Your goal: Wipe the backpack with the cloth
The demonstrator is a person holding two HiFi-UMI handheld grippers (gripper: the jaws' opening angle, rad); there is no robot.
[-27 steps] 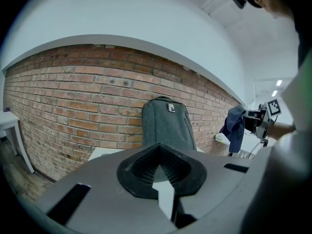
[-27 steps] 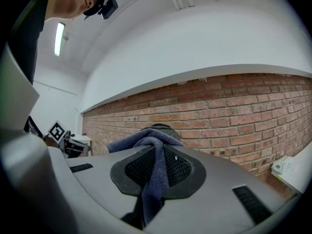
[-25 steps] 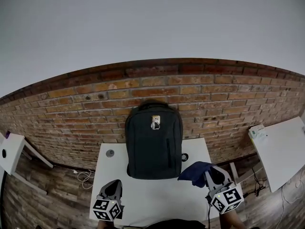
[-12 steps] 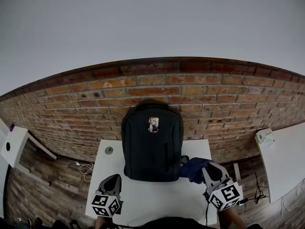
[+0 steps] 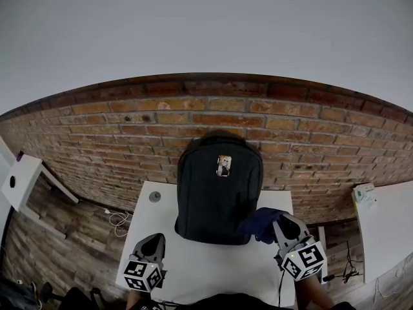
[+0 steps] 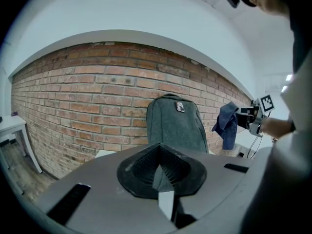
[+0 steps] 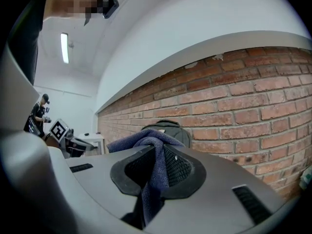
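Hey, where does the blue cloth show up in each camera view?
Head view: cloth lower right, at the backpack's lower right edge.
Left gripper view: cloth right of centre, hanging to the right of the backpack.
Right gripper view: cloth at centre, pinched between the jaws.
Shared landmark: the backpack, upright against the brick wall in all three.

1. White counter [image 5: 200, 267] sits low in the centre of the head view, backed up against the brick wall [image 5: 129, 141].
2. Dark backpack [image 5: 218, 199] stands upright at its far edge.
3. Small grey disc [image 5: 154, 197] lies at the counter's upper-left corner.
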